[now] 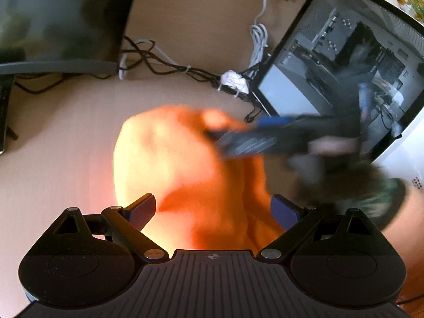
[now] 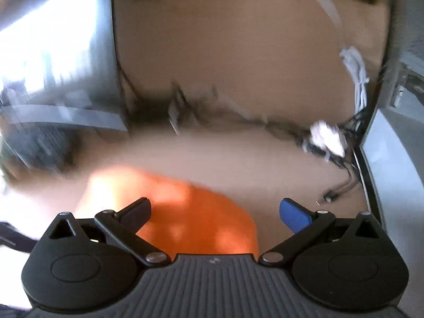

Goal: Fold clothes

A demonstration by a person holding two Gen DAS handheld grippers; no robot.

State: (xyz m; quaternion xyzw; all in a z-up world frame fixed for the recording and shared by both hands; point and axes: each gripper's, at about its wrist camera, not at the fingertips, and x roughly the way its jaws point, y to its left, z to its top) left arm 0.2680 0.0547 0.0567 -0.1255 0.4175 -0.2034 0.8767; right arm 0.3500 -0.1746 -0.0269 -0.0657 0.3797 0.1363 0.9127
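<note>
An orange garment (image 1: 185, 164) lies bunched on the beige table (image 1: 53, 159). My left gripper (image 1: 213, 209) hovers open just above its near part, and nothing sits between the fingers. In the left wrist view the right gripper (image 1: 233, 132) is motion-blurred; it reaches in from the right over the far right part of the cloth, held by a hand (image 1: 334, 145). The right wrist view shows that right gripper (image 2: 216, 212) open, with the orange garment (image 2: 196, 217) under and between its spread fingers but not pinched. Both views are blurred.
A monitor (image 1: 58, 18) stands at the back left. A glass-sided computer case (image 1: 344, 66) stands at the right. Dark cables (image 1: 164, 61), a coiled white cable (image 1: 258, 39) and a crumpled white wad (image 1: 234, 79) lie behind the garment.
</note>
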